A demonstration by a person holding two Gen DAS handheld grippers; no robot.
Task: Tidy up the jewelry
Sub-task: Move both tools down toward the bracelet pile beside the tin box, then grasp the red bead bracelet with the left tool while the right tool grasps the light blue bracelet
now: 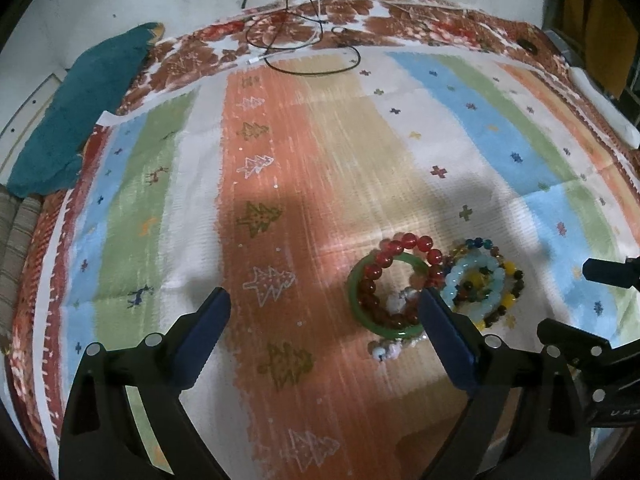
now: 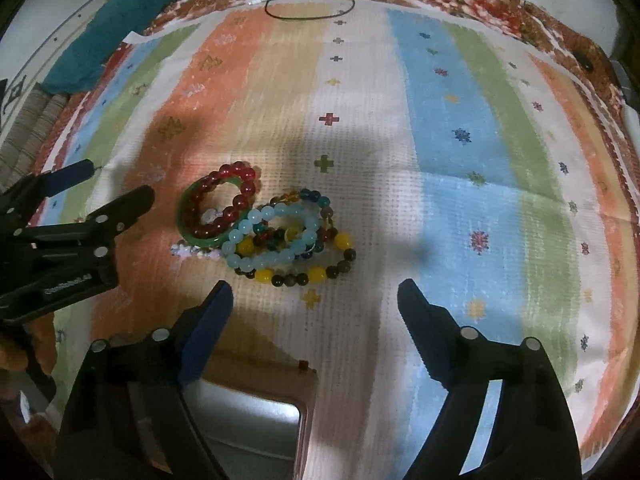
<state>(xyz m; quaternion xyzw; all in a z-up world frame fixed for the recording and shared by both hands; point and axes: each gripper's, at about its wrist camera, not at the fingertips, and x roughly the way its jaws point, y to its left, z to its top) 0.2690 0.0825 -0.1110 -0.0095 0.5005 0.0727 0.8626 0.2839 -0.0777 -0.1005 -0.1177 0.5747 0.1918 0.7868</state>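
bracelets point(image 2: 264, 232) heaped just ahead of right hand-held gripper point(image 2: 316, 296), jaws apart

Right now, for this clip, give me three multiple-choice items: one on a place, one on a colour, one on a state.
1. Where does the red bead bracelet lie?
A. Across the green bangle
B. Inside the box
C. On the teal cloth

2. What colour is the solid ring-shaped bangle?
A. Yellow
B. Green
C. Black

3. How do the right gripper fingers stand?
A. Shut on beads
B. Shut on nothing
C. Apart, holding nothing

Answers: 1 A, the red beads overlap the bangle's rim. 2 B, it shows green in both views. 3 C, bare cloth shows between the fingers.
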